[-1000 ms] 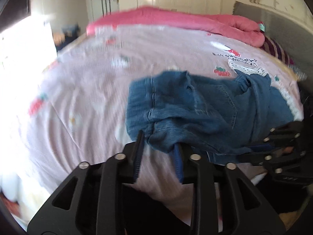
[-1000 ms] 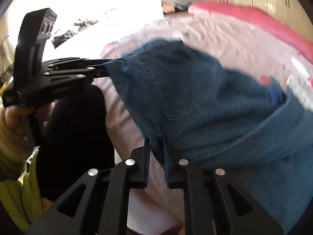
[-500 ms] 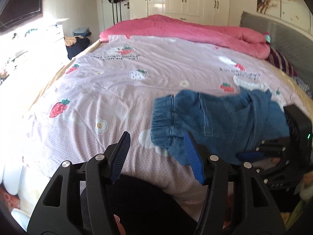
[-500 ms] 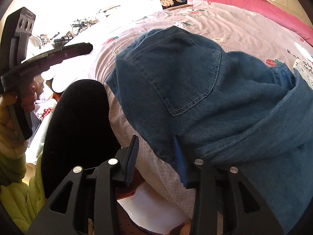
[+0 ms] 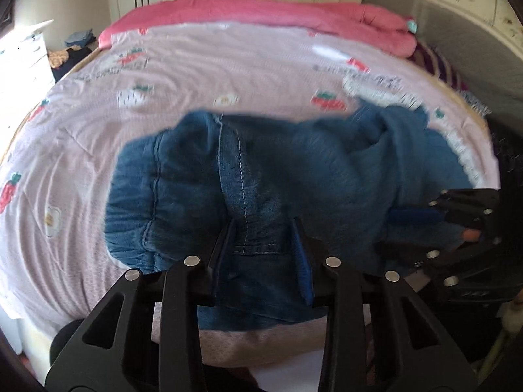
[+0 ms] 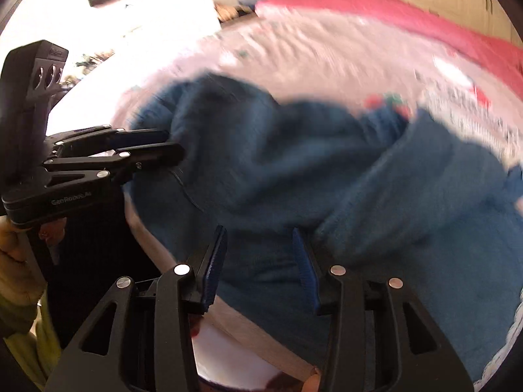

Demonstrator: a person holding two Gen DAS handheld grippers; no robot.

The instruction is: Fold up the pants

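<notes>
Both hand-held grippers, left [image 5: 264, 245] and right [image 6: 260, 254], part-open, seemingly straddle bunched pants [image 5: 294, 176] (left just narrowed), grip unclear

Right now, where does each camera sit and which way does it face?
Left wrist: rides on the left tool, looking forward and down along its fingers at the denim pants on the strawberry bedspread; denim lies between its jaws, which have just been closing; the right tool shows at the right edge.
Right wrist: rides on the right tool, facing the same pants, denim between its jaws; the left tool and a hand show at left.
Shared: pants, bedspread, pink blanket, the opposite tool.
</notes>
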